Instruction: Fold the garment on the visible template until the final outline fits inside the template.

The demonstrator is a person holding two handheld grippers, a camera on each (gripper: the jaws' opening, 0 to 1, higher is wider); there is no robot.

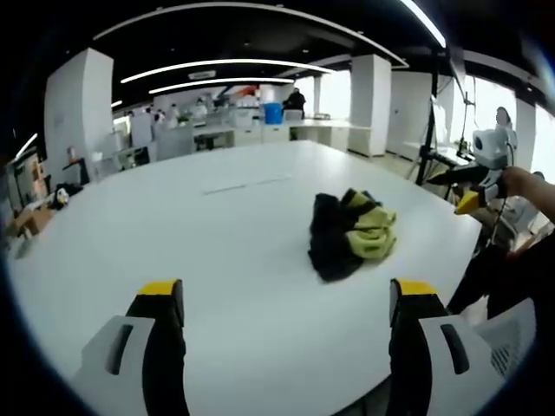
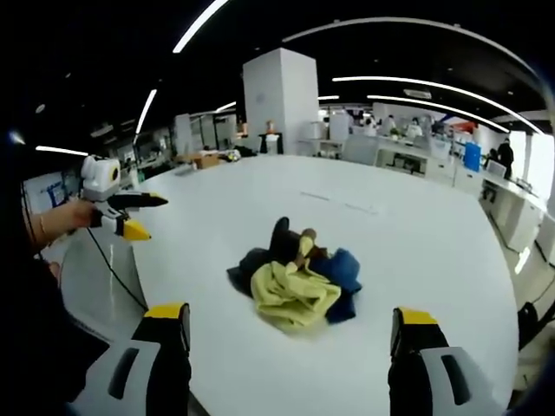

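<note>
- Garment [image 1: 351, 234] lies in a crumpled heap on the big white desk [image 1: 217, 251], dark fabric with yellow-green parts; the right gripper view [image 2: 295, 282] also shows a blue patch in it.
- It sits toward the person's edge of the desk, not spread out at all, nothing touching it.
- Left gripper [image 1: 286, 290]: fingers spread wide apart, yellow-tipped, nothing between them, only bare desk beyond. Garment is ahead and a bit right of them, well clear.
- Right gripper [image 2: 290, 312]: fingers also wide open, holding nothing; heap sits just ahead between their lines, not touched.
- In the left gripper view the right gripper [image 1: 477, 186] comes in at the right edge, held in a hand [image 1: 520, 182] off the desk edge, away from the garment.
- In the right gripper view the left gripper [image 2: 130, 212] shows at left, in a hand [image 2: 61, 221], beside the desk rim.
- Faint line marks [image 1: 247, 185] on the desk further out, past the heap; too faint to say what they are.
- Open office behind: white pillars, workbenches, ceiling light strips.
</note>
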